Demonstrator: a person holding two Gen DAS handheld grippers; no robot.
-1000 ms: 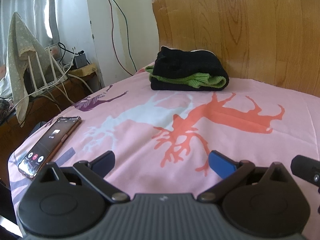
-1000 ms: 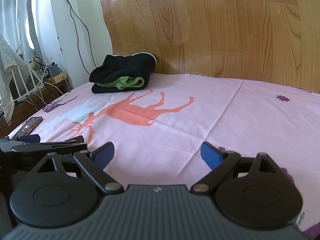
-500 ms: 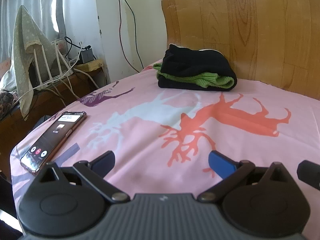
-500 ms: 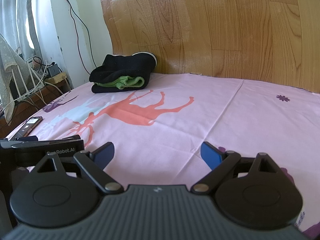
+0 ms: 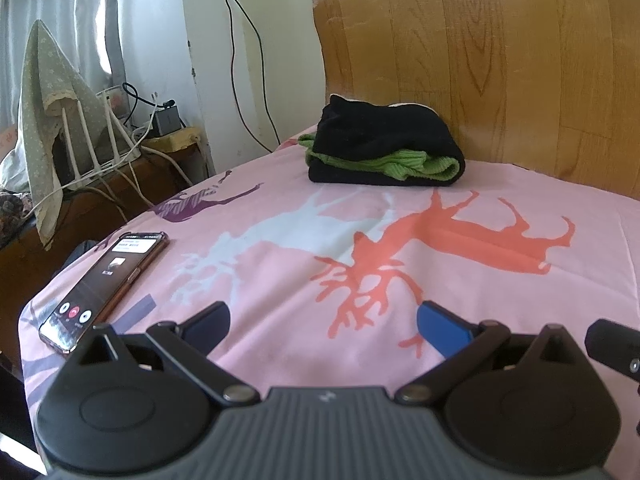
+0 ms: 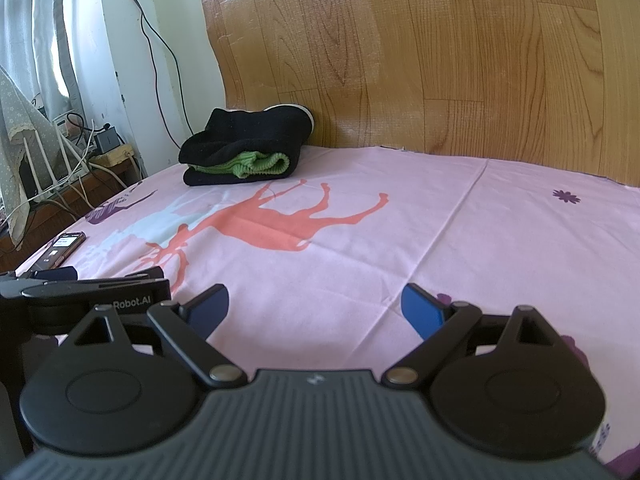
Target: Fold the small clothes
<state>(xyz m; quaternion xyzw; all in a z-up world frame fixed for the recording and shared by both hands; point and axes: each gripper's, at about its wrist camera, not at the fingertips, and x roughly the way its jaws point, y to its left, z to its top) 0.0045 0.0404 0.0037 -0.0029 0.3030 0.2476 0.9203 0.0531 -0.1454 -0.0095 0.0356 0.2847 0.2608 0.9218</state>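
Observation:
A folded pile of small clothes (image 5: 384, 148), black with a green knit piece between the layers, lies at the far edge of the pink deer-print sheet (image 5: 480, 280), against the wooden wall. The same pile of clothes (image 6: 244, 152) shows at the far left in the right wrist view. My left gripper (image 5: 322, 322) is open low over the sheet's near edge, nothing between its blue fingers. My right gripper (image 6: 314, 306) is open too, empty, to the right of the left one, whose black body (image 6: 80, 300) shows at that view's left edge.
A phone (image 5: 106, 280) with a lit call screen lies on the sheet's near left corner. Left of the bed stands a low wooden stand (image 5: 120, 184) with cables, a router and a draped cloth (image 5: 48, 92). A wood-grain wall (image 6: 440, 60) backs the bed.
The left gripper has swung left and slightly forward, so the clothes pile and phone shifted right in its view. The right gripper has stayed still. Both remain open.

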